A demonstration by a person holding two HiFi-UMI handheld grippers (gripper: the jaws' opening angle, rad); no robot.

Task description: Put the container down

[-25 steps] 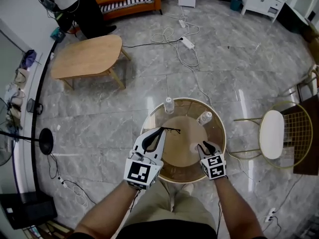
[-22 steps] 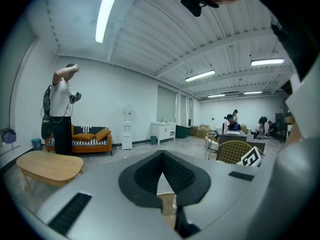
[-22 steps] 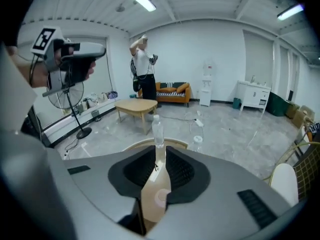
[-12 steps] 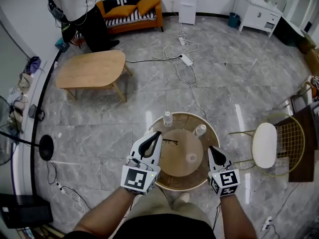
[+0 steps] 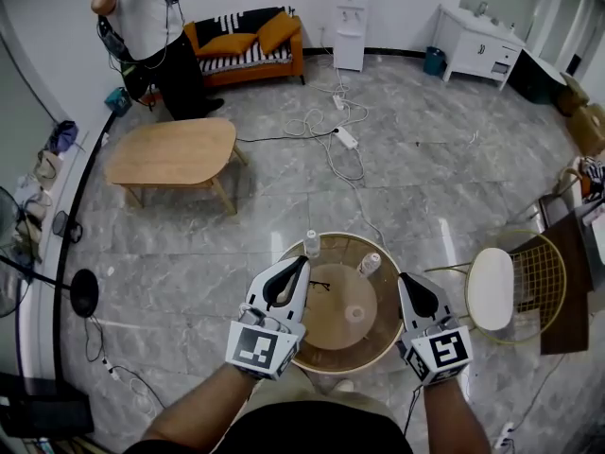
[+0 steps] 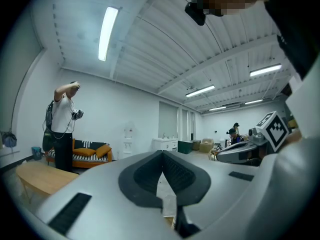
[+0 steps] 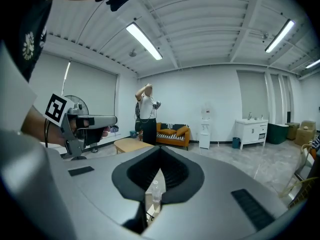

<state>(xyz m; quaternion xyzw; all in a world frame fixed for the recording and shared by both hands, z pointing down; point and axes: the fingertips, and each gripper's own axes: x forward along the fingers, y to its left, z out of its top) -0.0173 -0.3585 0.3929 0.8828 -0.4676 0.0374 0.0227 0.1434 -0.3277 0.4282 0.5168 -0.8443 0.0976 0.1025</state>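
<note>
A small clear container (image 5: 354, 312) stands upright on the round wooden table (image 5: 326, 348), right of its middle, with nothing touching it. My right gripper (image 5: 405, 277) hangs just off the table's right rim, clear of the container, jaws shut and empty. In the right gripper view the right gripper (image 7: 160, 151) shows its pads together, and a bottle (image 7: 155, 189) appears through the slit below them. My left gripper (image 5: 302, 260) hovers over the table's left rim, shut and empty. The left gripper view shows the left gripper (image 6: 162, 154) with its pads meeting.
Two clear bottles (image 5: 311, 242) (image 5: 370, 263) stand at the table's far side, with a pair of glasses (image 5: 321, 285) near the left gripper. A white wire chair (image 5: 492, 288) is to the right. A wooden coffee table (image 5: 170, 149), floor cables (image 5: 340, 121) and a standing person (image 5: 142, 22) lie beyond.
My right gripper has shut, empty, and pulled back from the container to beyond the table's right rim. The container stays on the table. The head camera has risen.
</note>
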